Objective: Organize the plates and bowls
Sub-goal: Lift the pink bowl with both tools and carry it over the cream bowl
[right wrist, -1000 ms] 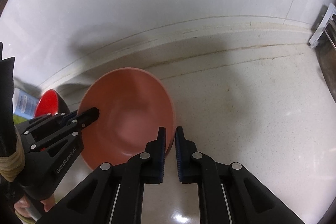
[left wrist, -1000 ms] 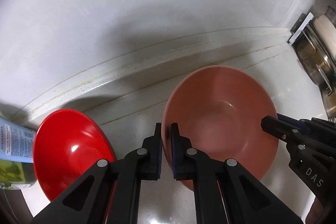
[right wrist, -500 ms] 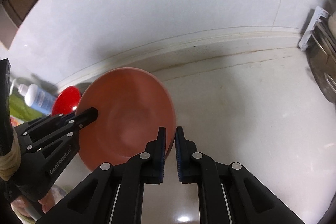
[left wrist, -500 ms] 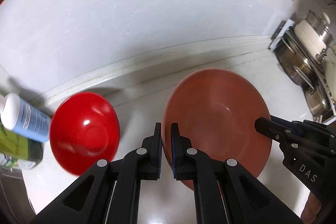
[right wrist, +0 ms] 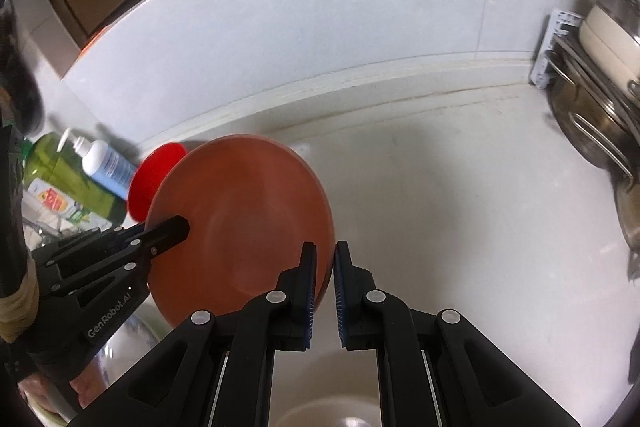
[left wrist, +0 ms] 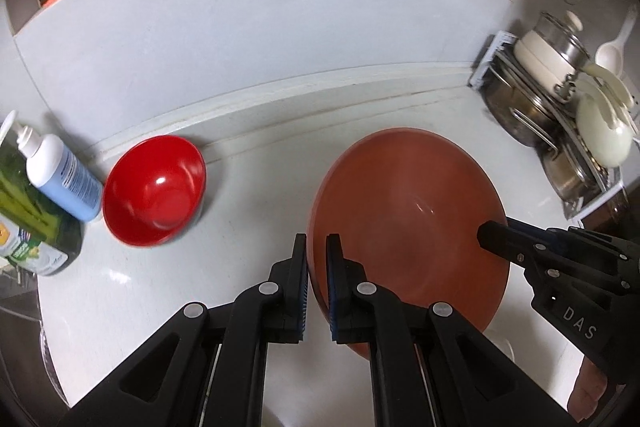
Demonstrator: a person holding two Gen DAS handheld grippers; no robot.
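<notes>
A large terracotta bowl [left wrist: 408, 219] is held in the air between both grippers, above the white counter [left wrist: 256, 187]. My left gripper [left wrist: 317, 251] is shut on its left rim. My right gripper [right wrist: 325, 263] is shut on its right rim; the bowl also shows in the right wrist view [right wrist: 240, 227]. The right gripper also shows in the left wrist view [left wrist: 492, 231] and the left gripper in the right wrist view [right wrist: 176, 227]. A small red bowl [left wrist: 154, 191] sits on the counter to the left by the wall, partly hidden behind the big bowl in the right wrist view [right wrist: 154, 183].
A blue-and-white pump bottle [left wrist: 60, 175] and a green bottle [left wrist: 28, 219] stand left of the red bowl. A rack with steel pots, lids and a white ladle [left wrist: 560, 115] fills the right side. A pale round rim [right wrist: 340, 415] lies below the grippers.
Both grippers have lifted the terracotta bowl up and back from the counter. The red bowl, bottles and pot rack now look smaller and farther off.
</notes>
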